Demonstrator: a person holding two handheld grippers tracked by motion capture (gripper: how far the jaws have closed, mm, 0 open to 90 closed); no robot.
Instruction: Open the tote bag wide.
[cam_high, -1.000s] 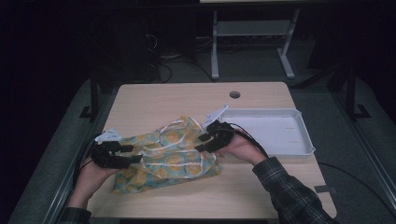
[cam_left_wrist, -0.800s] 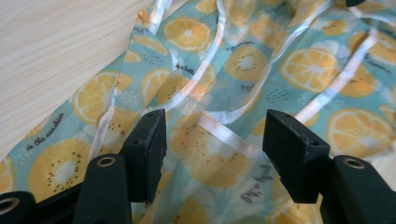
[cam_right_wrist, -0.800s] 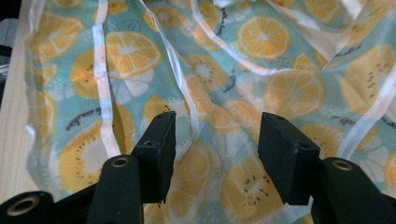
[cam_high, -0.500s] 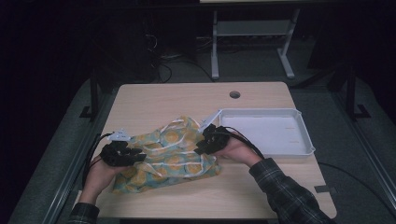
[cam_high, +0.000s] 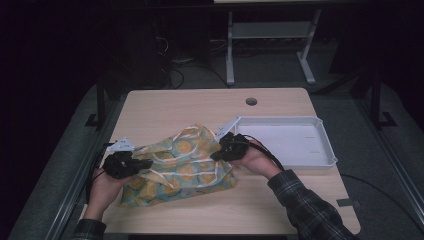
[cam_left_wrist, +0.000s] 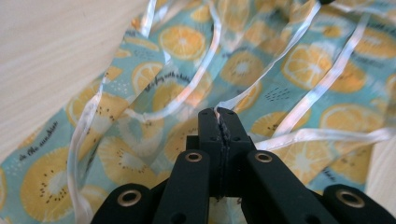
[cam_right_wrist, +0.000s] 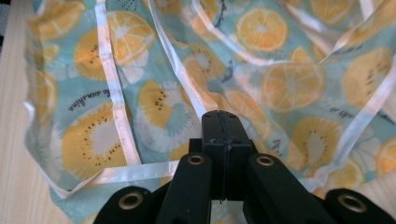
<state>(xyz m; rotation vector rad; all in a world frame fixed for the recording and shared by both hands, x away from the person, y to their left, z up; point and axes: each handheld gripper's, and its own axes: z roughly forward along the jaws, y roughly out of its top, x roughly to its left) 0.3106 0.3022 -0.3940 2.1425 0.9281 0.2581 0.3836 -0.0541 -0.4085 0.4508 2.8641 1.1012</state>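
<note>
A teal cloth (cam_high: 185, 165) printed with orange and kiwi slices, trimmed with white ribbon, lies bunched on the wooden table (cam_high: 200, 105). My left gripper (cam_high: 149, 163) sits at the cloth's left edge. In the left gripper view its jaws (cam_left_wrist: 219, 114) are pressed together on a white ribbon strip of the cloth (cam_left_wrist: 187, 42). My right gripper (cam_high: 214, 156) is at the cloth's right edge. In the right gripper view its jaws (cam_right_wrist: 219, 116) are closed on a fold of the cloth (cam_right_wrist: 280, 84), where a ribbon trim runs in.
A white shallow tray (cam_high: 327, 150) stands on the table's right side, just behind my right hand. A round cable hole (cam_high: 251, 101) is near the far edge. Metal desk legs and cables stand on the dark floor beyond.
My right gripper has shifted slightly left with its cloth edge, and the left gripper has edged in a little. The cloth stays bunched between them.
</note>
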